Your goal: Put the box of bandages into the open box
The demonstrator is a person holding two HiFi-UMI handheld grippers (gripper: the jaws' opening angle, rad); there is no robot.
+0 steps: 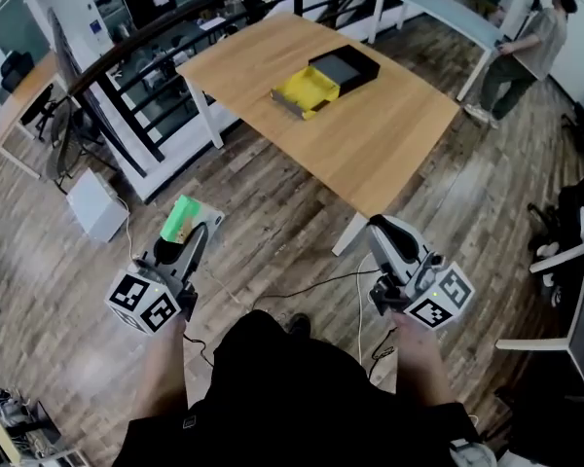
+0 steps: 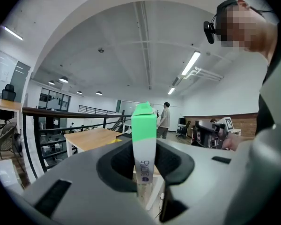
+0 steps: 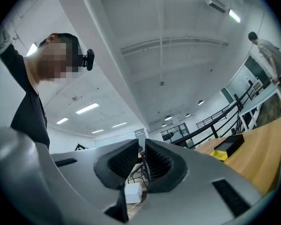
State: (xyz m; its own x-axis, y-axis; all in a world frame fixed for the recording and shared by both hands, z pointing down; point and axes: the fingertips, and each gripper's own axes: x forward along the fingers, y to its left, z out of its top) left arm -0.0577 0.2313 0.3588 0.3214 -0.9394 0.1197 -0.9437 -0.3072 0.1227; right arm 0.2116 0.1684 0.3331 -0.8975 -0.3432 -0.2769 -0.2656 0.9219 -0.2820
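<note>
We hold the bandage box (image 2: 144, 125) in the left gripper (image 2: 145, 163), fingers clamped on it, above the floor (image 1: 273, 193). Our right gripper (image 3: 141, 159) has fingers narrow and empty. The open box (image 1: 348, 66) sits on the tabletop (image 1: 389, 134), well apart.

The box of bandages (image 2: 144, 125) in my left gripper (image 2: 145, 162) is bright green on top and white below, with dark print. Both my grippers are pale grey with black pads (image 3: 158, 165), ribbed on my right gripper (image 3: 141, 161). My marker cubes (image 1: 143, 302) are black-and-white squares. The open box (image 1: 350, 64) is black with a yellow part, on a light wood table (image 1: 380, 139) with white legs.
</note>
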